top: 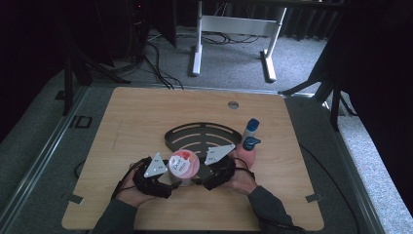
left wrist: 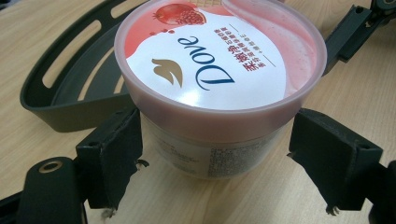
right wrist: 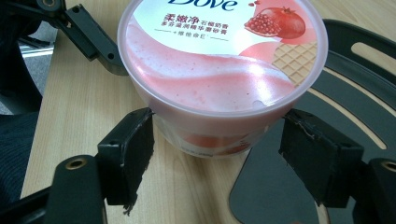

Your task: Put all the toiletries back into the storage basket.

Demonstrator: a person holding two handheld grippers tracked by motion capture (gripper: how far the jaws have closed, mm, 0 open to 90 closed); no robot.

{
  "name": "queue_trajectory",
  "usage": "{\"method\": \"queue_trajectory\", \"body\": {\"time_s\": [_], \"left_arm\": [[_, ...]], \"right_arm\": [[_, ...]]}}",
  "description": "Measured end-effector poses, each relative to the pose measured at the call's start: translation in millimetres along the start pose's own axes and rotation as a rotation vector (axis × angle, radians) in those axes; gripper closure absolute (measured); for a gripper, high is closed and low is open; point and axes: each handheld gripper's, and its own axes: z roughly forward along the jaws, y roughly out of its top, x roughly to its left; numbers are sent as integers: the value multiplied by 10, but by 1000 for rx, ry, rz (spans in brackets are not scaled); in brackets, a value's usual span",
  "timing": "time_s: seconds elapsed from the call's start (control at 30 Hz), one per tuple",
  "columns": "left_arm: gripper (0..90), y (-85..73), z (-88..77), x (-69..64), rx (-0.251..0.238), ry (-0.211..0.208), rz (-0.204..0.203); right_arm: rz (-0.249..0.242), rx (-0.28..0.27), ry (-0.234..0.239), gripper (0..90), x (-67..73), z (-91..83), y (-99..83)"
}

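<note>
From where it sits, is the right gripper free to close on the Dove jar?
Probably yes. The right gripper has a jaw on each side of the Dove jar, nothing between. The left gripper straddles it from the opposite side, seemingly clear of those jaws.

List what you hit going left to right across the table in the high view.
Left tongs → pink-lidded Dove tub → right tongs → pink bottle with a blue pump. The dark slotted tray and the blue-capped bottle overlap these in order, so they are left out.
</note>
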Motion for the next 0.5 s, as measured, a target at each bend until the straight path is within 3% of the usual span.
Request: {"method": "queue_trajectory", "body": {"time_s": [0.5], "left_arm": [[180,70,27,90,3,-6,-6]], "right_arm": [[6,7,-6,253,-90,-19,60]]}}
